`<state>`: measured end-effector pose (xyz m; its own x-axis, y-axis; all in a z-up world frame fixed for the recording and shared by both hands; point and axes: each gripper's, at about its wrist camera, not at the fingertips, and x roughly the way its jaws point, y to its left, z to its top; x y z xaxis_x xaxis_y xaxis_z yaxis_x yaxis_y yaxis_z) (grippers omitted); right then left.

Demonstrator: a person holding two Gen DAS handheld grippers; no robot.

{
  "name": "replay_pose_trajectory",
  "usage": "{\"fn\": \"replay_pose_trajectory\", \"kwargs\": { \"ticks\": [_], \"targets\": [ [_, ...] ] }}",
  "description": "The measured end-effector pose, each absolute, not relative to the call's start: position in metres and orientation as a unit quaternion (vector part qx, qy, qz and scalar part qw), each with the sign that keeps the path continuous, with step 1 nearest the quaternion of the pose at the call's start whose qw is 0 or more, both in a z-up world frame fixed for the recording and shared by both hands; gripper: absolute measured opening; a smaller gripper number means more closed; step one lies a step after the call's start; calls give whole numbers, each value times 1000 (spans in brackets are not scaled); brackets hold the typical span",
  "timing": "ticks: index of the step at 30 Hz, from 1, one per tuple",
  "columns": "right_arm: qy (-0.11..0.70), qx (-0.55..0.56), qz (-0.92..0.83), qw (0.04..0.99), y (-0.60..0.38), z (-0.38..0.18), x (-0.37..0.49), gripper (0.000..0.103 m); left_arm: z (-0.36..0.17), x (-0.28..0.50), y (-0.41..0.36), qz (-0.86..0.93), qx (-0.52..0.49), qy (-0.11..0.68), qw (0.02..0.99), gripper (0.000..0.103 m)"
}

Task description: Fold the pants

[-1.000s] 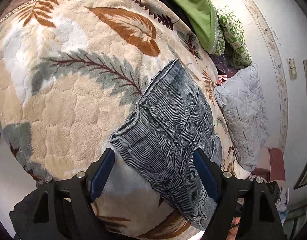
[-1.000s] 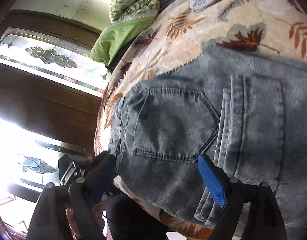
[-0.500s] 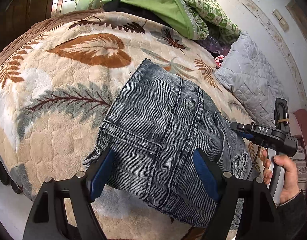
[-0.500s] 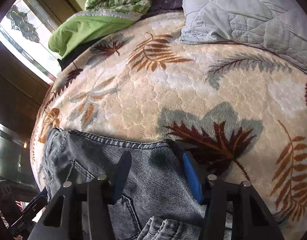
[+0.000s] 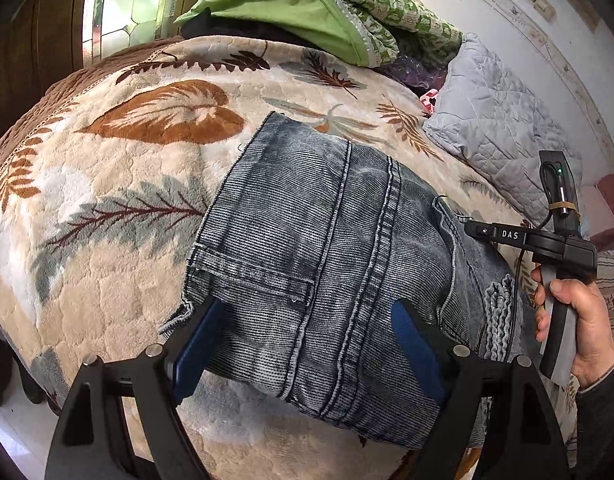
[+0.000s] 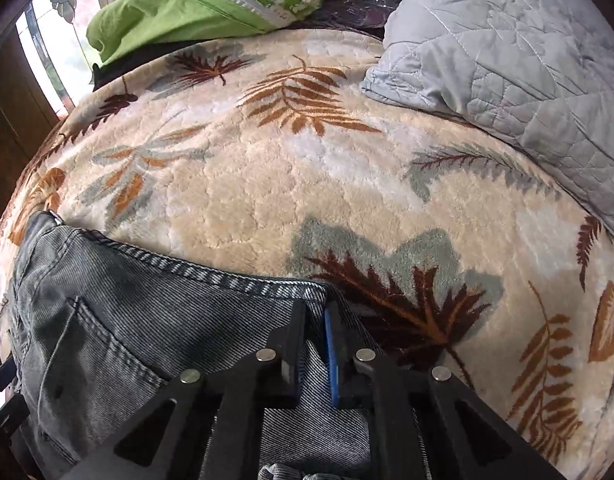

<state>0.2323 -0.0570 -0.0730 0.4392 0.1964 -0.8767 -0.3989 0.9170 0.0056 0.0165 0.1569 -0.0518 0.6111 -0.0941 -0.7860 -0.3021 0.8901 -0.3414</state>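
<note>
Here, in the left wrist view, the jeans (image 5: 331, 248) lie folded on a leaf-patterned blanket (image 5: 119, 208) that covers the bed, their hem end toward the far side. The left gripper (image 5: 307, 344) hangs over the near edge of the denim with its jaws spread wide, one blue pad (image 5: 195, 344) at the left edge of the fabric and the other over its right part; neither pinches anything. At the right edge a hand (image 5: 579, 320) holds the other tool by its handle, its black nose resting at the jeans' right side. Beyond the jeans sit a green cloth (image 5: 275, 8) on a patterned bundle and a grey quilted pillow (image 5: 503, 128).

In the right wrist view, the right gripper (image 6: 315, 340) has its jaws drawn nearly together on the stitched top edge of the jeans (image 6: 119, 332), a fold of denim caught between the black finger and the blue pad (image 6: 331, 344). A back pocket shows to the left of the grip. The blanket (image 6: 267, 184) spreads ahead, with the pillow (image 6: 507, 40) at upper right and the green cloth (image 6: 167, 12) at upper left
</note>
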Motion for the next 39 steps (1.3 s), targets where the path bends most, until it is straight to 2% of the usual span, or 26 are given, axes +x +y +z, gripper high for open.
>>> {"fn": "replay_pose_trajectory", "kwargs": {
  "ticks": [2, 3, 4, 6, 9, 11, 13, 14, 16, 20, 21, 23, 27, 30, 32, 34, 39],
  "targets": [
    [485, -83, 171, 854, -64, -60, 227, 19, -52, 15, 159, 58, -232, 435, 868, 86],
    [474, -75, 164, 862, -70, -51, 223, 31, -50, 14, 162, 57, -242, 432, 867, 86],
    [463, -64, 156, 870, -75, -41, 217, 48, -49, 11, 166, 54, -259, 428, 864, 86],
    [441, -26, 162, 882, -84, -22, 200, 65, -44, 2, 179, 48, -305, 412, 857, 86],
    [458, 33, 237, 856, -85, -19, 181, 65, -34, -18, 201, 52, -360, 382, 850, 86],
    [493, 51, 270, 826, -78, -39, 183, 66, -32, -30, 214, 64, -389, 374, 839, 86],
    [535, 38, 209, 818, -83, -72, 205, 66, -37, -35, 224, 57, -420, 379, 823, 86],
    [542, 67, 182, 818, -93, -83, 211, 64, -41, -36, 227, 52, -431, 386, 814, 86],
    [519, 129, 184, 825, -105, -68, 203, 64, -47, -42, 232, 52, -449, 387, 804, 86],
    [484, 105, 255, 830, -94, -27, 159, 67, -68, -37, 231, 32, -502, 401, 766, 86],
    [482, 111, 272, 826, -93, -22, 145, 71, -73, -35, 229, 27, -513, 406, 756, 86],
    [496, 134, 311, 800, -90, -25, 115, 72, -78, -30, 224, 21, -520, 411, 749, 86],
    [545, 174, 367, 733, -75, -59, 78, 72, -78, -24, 221, 27, -513, 399, 759, 86],
    [597, 193, 336, 702, -67, -97, 78, 72, -74, -19, 220, 27, -509, 399, 762, 84],
    [587, 207, 344, 703, -68, -86, 75, 73, -69, -18, 219, 32, -486, 395, 779, 71],
    [570, 220, 366, 702, -67, -73, 72, 73, -71, -13, 218, 57, -455, 413, 787, 32],
    [587, 227, 333, 702, -63, -103, 79, 77, -69, -9, 212, 81, -430, 420, 795, 14]
  ]
}}
